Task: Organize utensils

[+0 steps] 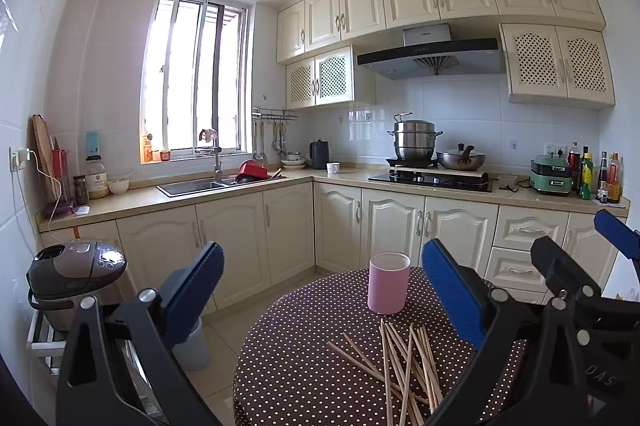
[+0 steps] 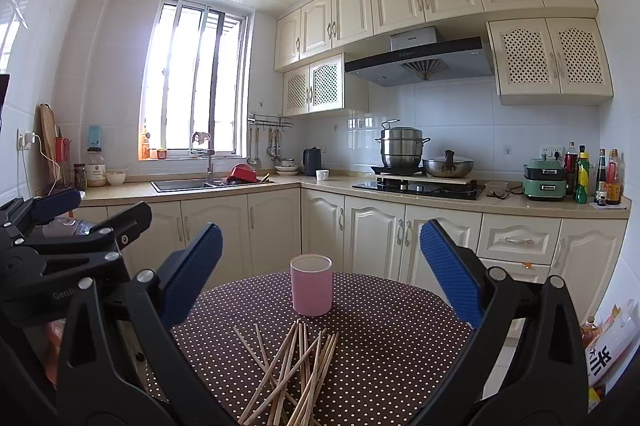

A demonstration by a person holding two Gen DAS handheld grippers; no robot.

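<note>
Wooden chopsticks lie in a loose crossed heap on the dotted table, below and between both wide-open, empty claws, left and right; the pink cup stands just beyond them.

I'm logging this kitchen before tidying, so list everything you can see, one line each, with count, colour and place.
pink cup: one, pink, upright on the table behind the chopsticks
chopsticks: a loose crossed pile, count unclear, light wood, near side of the table
table: one, brown cloth with white dots, round
rice cooker: one, dark, left of the table
steamer pot: one, steel, on the stove
wok: one, steel, lidded, beside the steamer pot
kettle: one, dark, counter corner
bottles: several, mixed colours, far right of the counter
left gripper: blue pads, jaws open, empty
right gripper: blue pads, jaws open, empty
</note>
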